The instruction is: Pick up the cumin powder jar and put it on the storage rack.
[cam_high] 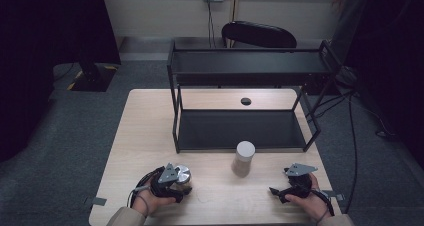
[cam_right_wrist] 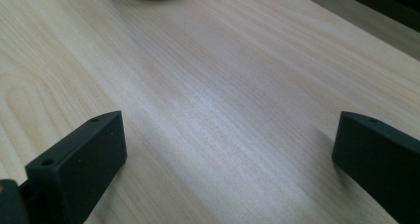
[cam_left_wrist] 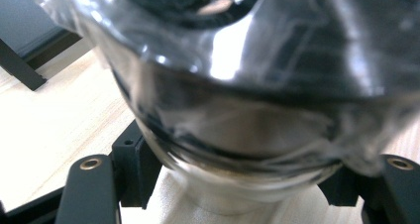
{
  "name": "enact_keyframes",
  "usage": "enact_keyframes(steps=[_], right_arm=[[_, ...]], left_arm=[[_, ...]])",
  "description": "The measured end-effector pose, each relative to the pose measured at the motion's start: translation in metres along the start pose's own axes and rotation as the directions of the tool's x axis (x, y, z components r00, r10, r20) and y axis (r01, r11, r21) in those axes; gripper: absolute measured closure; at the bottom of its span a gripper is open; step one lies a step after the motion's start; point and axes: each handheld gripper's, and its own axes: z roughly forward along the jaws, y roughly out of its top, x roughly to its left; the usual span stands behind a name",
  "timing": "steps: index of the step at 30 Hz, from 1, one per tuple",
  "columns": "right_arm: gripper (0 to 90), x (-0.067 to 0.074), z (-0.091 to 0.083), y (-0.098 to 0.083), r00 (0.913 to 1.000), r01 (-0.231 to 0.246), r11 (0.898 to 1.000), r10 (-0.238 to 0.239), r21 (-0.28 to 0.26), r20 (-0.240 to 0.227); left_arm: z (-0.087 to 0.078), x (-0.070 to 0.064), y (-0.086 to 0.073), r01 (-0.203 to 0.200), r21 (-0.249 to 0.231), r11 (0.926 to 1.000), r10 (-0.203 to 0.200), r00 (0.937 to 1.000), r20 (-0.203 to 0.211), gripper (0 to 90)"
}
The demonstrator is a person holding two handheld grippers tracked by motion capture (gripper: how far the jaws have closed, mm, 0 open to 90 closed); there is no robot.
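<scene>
high view: the left hand-held gripper [cam_high: 181, 183] is clamped on a shiny jar [cam_high: 182, 177] near the surface's [cam_high: 150, 131] front left corner, and the right hand-held gripper [cam_high: 278, 191] sits near the front right corner. left gripper view: the glossy jar [cam_left_wrist: 237, 105] sits squeezed between both jaws. right gripper view: the right hand-held gripper [cam_right_wrist: 223, 154] has its jaws spread wide over bare wood.

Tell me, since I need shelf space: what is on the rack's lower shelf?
The rack's lower shelf looks bare. The white-capped jar stands in front of it and hides a small part of its front edge.
</scene>
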Motion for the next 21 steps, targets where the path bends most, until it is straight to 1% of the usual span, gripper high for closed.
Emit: enact_keyframes(steps=[2,3,6,9,11,13,17,18,21], right_arm=[[0.0,0.000,0.000,0.000,1.0000,0.000,1.000,0.000,0.000,0.000],[0.0,0.000,0.000,0.000,1.0000,0.000,1.000,0.000,0.000,0.000],[0.0,0.000,0.000,0.000,1.0000,0.000,1.000,0.000,0.000,0.000],[0.0,0.000,0.000,0.000,1.0000,0.000,1.000,0.000,0.000,0.000],[0.0,0.000,0.000,0.000,1.0000,0.000,1.000,0.000,0.000,0.000],[0.0,0.000,0.000,0.000,1.0000,0.000,1.000,0.000,0.000,0.000],[0.0,0.000,0.000,0.000,1.0000,0.000,1.000,0.000,0.000,0.000],[0.0,0.000,0.000,0.000,1.0000,0.000,1.000,0.000,0.000,0.000],[0.0,0.000,0.000,0.000,1.0000,0.000,1.000,0.000,0.000,0.000]], left_arm=[[0.000,-0.001,0.001,0.004,0.003,1.0000,-0.004,1.0000,0.004,30.5],[-0.001,-0.001,0.003,0.000,0.012,0.9999,0.000,1.0000,0.007,30.5],[-0.001,-0.001,0.006,0.012,0.022,0.9997,-0.012,0.9997,0.019,30.5],[-0.003,-0.001,0.006,0.022,0.004,0.9997,-0.022,0.9994,0.025,30.5],[-0.006,0.000,0.008,0.017,-0.001,0.9999,-0.017,0.9996,0.022,30.5],[-0.008,0.002,0.009,0.036,-0.013,0.9993,-0.036,0.9990,0.027,30.5],[-0.013,0.003,0.017,0.030,-0.006,0.9995,-0.030,0.9990,0.033,30.5],[-0.014,0.003,0.018,0.045,-0.007,0.9990,-0.045,0.9984,0.034,30.5],[-0.019,0.006,0.025,0.051,-0.006,0.9987,-0.051,0.9980,0.037,30.5]])
